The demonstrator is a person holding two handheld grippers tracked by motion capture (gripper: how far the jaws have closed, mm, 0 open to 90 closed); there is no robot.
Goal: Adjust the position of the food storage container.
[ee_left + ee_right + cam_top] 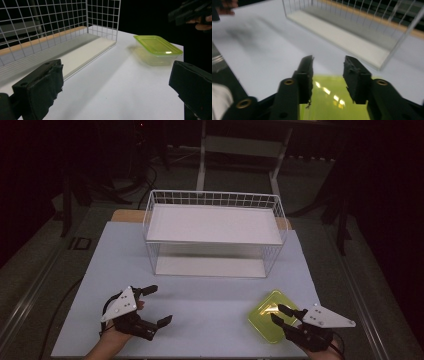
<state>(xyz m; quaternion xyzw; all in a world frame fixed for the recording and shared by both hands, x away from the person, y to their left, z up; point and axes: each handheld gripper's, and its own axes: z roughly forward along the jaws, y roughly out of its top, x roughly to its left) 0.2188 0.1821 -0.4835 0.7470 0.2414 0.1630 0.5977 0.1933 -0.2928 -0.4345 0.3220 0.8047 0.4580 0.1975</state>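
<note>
Green container (270,314): we read no label or writing on it. Translucent lime-green box w/ lid on, rounded corners, sitting flat on the white desk (200,295). Long axis runs diagonally, away from the right tool (281,313) twd the wire rack (214,232). Right tool's jaws spread, hovering over its near edge, nothing pinched. Left tool (155,305) wide apart, empty, well off to the side.

You have a yellow-green translucent container (272,315) on a pale, plain white table (210,295). Your white wire basket (214,232) shows a square grid pattern, and both grippers are black
</note>
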